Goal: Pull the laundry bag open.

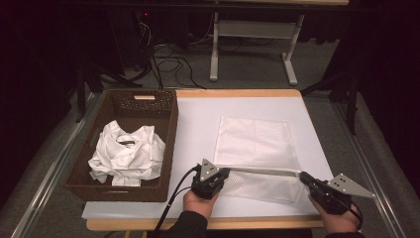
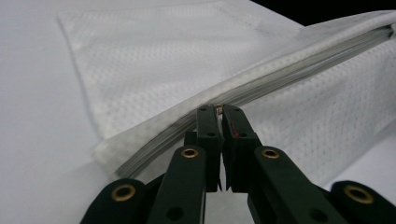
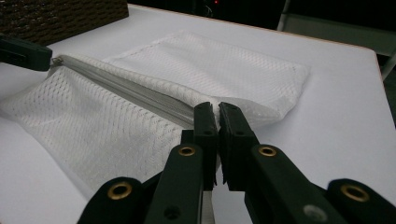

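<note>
On the far left, well apart from the mesh bag [image 1: 257, 148], sits the wicker basket [image 1: 168, 134] with a crumpled white shirt [image 1: 130, 151] lying inside it. The mesh bag lies on the white table cover [image 1: 198, 124], right of the basket, its far part flat and its near edge lifted along the zipper [image 1: 267, 171].

Your left gripper [image 1: 224, 173] sits at the bag's near left corner, where the zipper begins. In the left gripper view its jaws are closed tight on the zipper pull [image 2: 219, 108], a small metal piece pinched at the very tips, with the zipper line running away to the right.

Your right gripper [image 1: 303, 177] is at the bag's near right corner, at the other end of the zipper. In the right gripper view its jaws are clamped shut on the bag's fabric edge [image 3: 213, 103], and the zipper stretches taut between your two grippers.
</note>
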The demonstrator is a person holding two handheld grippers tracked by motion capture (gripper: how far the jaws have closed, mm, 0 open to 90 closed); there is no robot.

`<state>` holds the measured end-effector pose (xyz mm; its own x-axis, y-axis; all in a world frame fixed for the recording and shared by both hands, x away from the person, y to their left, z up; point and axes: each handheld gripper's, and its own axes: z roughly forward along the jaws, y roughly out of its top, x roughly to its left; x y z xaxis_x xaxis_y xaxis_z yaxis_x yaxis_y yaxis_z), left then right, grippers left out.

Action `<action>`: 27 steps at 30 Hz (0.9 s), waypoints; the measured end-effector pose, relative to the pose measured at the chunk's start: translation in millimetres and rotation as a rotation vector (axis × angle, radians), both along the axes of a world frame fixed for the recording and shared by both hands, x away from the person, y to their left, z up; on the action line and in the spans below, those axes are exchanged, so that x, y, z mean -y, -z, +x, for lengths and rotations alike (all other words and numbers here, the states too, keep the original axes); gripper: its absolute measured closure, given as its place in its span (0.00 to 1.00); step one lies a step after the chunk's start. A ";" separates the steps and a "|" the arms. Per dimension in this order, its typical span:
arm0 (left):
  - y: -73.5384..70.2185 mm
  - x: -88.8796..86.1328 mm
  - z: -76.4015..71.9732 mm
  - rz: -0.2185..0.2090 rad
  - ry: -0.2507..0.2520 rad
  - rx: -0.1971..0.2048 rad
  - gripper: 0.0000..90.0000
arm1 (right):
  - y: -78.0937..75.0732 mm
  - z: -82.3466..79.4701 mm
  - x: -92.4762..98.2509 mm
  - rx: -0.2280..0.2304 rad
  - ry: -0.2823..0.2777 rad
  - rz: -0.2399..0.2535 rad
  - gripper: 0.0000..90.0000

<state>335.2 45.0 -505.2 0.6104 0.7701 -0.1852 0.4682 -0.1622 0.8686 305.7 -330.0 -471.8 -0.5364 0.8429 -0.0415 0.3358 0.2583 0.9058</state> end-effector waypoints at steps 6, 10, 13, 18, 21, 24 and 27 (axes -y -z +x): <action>3.7 -20.3 -4.4 0.023 -0.041 -0.021 0.96 | 1.5 -0.7 0.5 -0.011 0.003 -0.005 0.97; 2.7 -39.2 -11.6 0.052 -0.068 -0.035 0.96 | 3.3 0.2 1.7 -0.021 0.007 -0.010 0.97; -0.5 -42.4 -16.4 0.115 -0.061 -0.024 0.96 | 4.7 1.1 1.7 -0.031 -0.004 -0.011 0.97; -2.2 -46.4 -19.1 0.134 -0.050 -0.010 0.96 | 5.8 0.5 -6.9 -0.031 -0.013 -0.047 0.97; 5.4 -45.9 -19.3 0.134 -0.048 0.001 0.96 | 9.1 2.3 -7.6 -0.047 -0.025 -0.061 0.97; 13.3 -47.0 -17.2 0.102 -0.060 -0.012 0.96 | 11.3 2.7 -8.0 -0.072 -0.030 -0.061 0.97; 14.0 -45.9 -13.1 0.087 -0.070 -0.030 0.95 | 13.0 2.0 -8.7 -0.083 -0.038 -0.070 0.94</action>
<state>322.1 90.9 -519.2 0.5496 0.8247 -0.1333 0.5063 -0.2019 0.8384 307.8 -321.3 -484.8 -0.5717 0.8187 -0.0537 0.3978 0.3338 0.8546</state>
